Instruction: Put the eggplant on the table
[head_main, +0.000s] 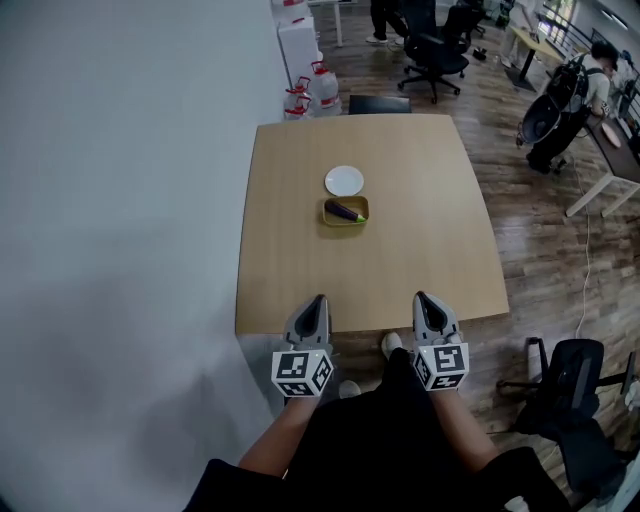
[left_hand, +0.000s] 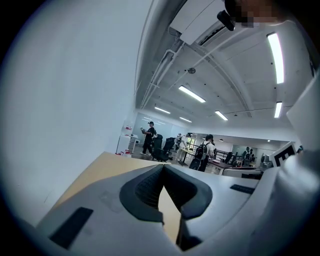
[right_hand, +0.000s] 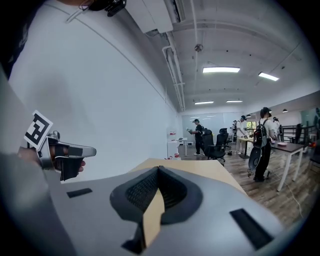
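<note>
- The left gripper (head_main: 319, 299) was clenched and empty at the tabletop's (head_main: 430, 240) near edge.
- The right gripper (head_main: 419, 297) was clenched on nothing at that same edge.
- The eggplant (head_main: 345, 211) lay in a yellow dish (head_main: 327, 217) at the tabletop's middle, with a white plate (head_main: 344, 181) slightly nearer its far edge.

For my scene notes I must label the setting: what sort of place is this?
Probably an open-plan office or lab workspace. Black wheeled office chairs stand on brown wood-plank flooring, a white-legged desk has people standing beside it, and long ceiling light strips run overhead.
</note>
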